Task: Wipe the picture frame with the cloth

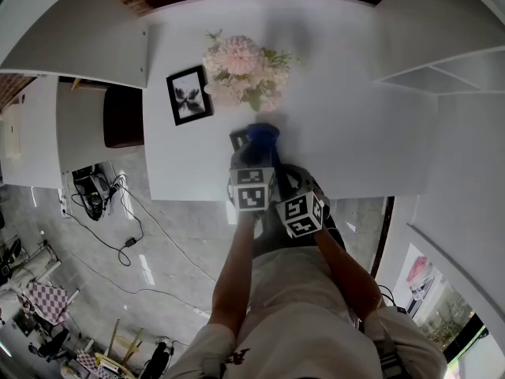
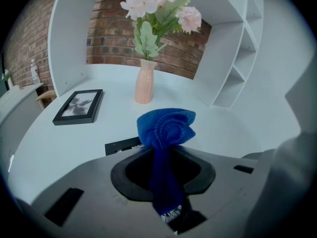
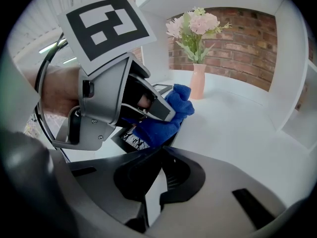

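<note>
Currently pre-wipe: the right gripper (image 3: pixel 161 152), jaws together on nothing, hangs nearest the person. The left gripper (image 2: pixel 166 167) reaches forward, roughly level over the white table (image 2: pixel 237 128), clamped on a bunched blue microfibre cloth (image 2: pixel 166 128). The black rectangular picture frame (image 2: pixel 79 106) lies flat, left of the pink ribbed vase (image 2: pixel 145 81) and apart from the cloth; the next move probably calls for swinging left and down onto it.
</note>
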